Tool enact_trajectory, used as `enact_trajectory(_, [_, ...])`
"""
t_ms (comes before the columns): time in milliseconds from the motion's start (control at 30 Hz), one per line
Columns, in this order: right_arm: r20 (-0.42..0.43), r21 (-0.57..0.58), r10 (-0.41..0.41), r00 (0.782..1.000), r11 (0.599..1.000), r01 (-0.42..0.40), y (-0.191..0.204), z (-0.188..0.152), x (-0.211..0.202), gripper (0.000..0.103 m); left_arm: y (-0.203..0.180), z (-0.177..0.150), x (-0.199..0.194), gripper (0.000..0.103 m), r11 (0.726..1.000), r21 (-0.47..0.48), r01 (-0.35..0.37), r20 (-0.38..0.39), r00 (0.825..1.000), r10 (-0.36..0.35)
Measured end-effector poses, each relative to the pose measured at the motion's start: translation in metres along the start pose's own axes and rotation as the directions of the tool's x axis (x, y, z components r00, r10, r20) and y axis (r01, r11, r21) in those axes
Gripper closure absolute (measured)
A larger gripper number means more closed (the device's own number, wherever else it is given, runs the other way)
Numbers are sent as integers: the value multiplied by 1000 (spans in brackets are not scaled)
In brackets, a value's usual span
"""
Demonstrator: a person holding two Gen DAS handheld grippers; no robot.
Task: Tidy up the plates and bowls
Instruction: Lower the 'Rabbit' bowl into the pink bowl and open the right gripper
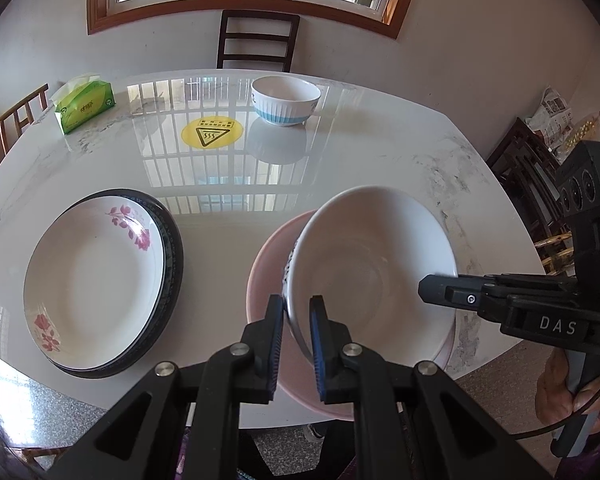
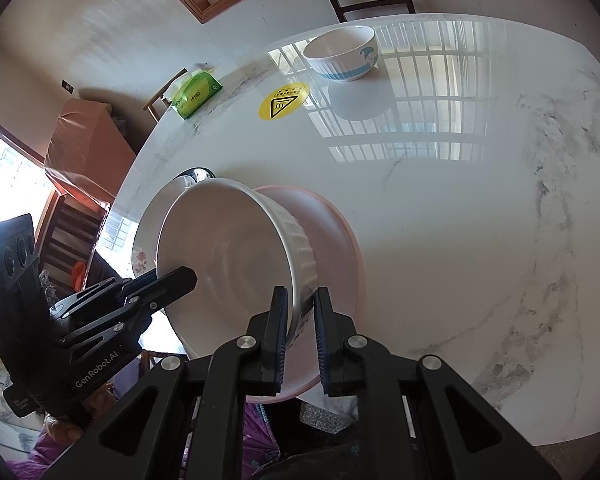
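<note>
**White bowl held over the pink one by both grippers**

While the glossy marbled table (image 1: pixel 380 152) mirrors the window bars, a white ceramic bowl (image 1: pixel 372 256) with a ribbed outer wall sits tilted in a wider, smooth pink bowl (image 1: pixel 268 264) near the front edge. The left gripper (image 1: pixel 296 340) pinches the white bowl's near rim between its ridged blue pads, jaws narrow. The right gripper (image 2: pixel 302 336) clamps the rim on the bowl's other side the same way. Both bowls look empty. To the left, a shallow white plate (image 1: pixel 92 280) with pink flower prints lies in a dark-rimmed plate (image 1: pixel 174 264). Far back stands an empty blue-striped bowl (image 1: pixel 286 100), well apart, beside a round yellow sticker (image 1: pixel 212 133). A green tissue pack (image 1: pixel 86 106) rests at the far left.
</note>
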State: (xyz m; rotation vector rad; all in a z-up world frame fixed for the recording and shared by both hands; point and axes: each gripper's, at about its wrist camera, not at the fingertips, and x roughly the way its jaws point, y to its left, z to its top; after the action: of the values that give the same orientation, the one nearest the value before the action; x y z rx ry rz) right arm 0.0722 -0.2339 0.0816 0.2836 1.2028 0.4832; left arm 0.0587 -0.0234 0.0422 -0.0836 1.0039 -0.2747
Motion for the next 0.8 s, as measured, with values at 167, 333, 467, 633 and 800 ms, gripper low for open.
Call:
enact_trajectory(167, [-6,-3,-5,1000,1000,5,0,0,4,90,1,-1,5,90,1000,4,-10,-5,1000,10])
enact_trajectory(333, [-11,-1,-6,1000,1000,6,-2,-1,6,90,1,-3,11,90,1000,8,-17,-16,1000,17])
enact_trajectory(467, [-15,1,-6,1000,1000,6,-3,-1,7,89,1,-3,13,90,1000,11,-23,-17,1000,23])
enact_trajectory(633, [-14,-2,-4,1000,1000,4,-3,-2,7,89,1,-4,14,90,999,13,-29,-19,999,30])
enact_trajectory(800, [-17,-3,-4,1000,1000,4,-2,-1,8,89,1,-3,15,90,999,14,-33,-17,999,34])
